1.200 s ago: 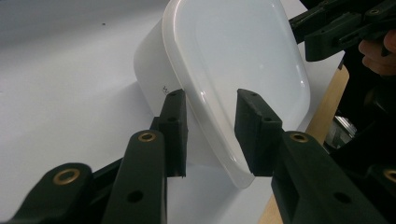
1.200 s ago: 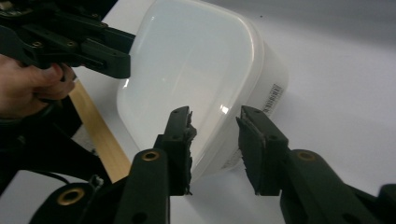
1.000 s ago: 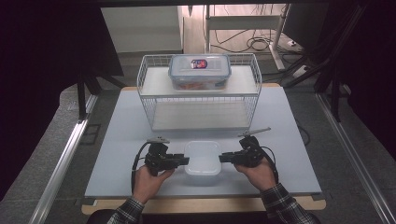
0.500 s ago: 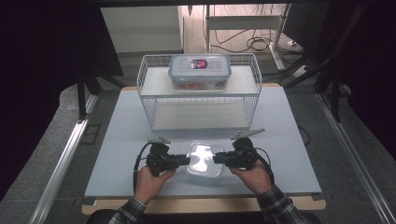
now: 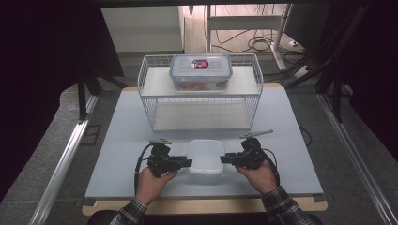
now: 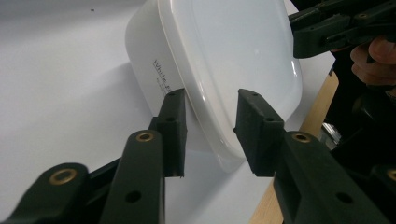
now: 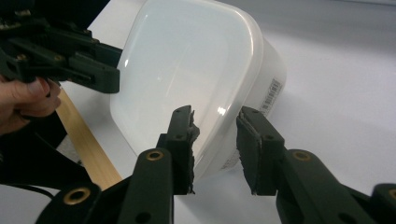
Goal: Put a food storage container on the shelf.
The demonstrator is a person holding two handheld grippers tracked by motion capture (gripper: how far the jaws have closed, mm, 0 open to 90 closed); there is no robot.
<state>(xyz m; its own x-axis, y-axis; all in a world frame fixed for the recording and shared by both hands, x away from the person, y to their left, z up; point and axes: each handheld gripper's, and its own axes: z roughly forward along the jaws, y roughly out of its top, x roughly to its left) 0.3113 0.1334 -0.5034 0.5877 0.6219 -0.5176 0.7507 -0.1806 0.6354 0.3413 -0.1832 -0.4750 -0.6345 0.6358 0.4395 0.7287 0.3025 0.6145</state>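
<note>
I have both sets of jaws open astride the white container [image 5: 205, 156], lower centre. It sits on the counter [image 5: 122, 140]; gripping and lifting remain.

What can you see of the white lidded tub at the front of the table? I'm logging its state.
The white tub looks like glossy plastic, with rounded corners, a closed lid, printed text and a barcode label on its sides. It sits upright on the table, with the left gripper and right gripper open, straddling its rim at opposite sides.

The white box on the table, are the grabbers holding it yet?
Not yet. Each hand-held gripper, left and right, has open jaws straddling an opposite rim of the white box, not clamped.
</note>
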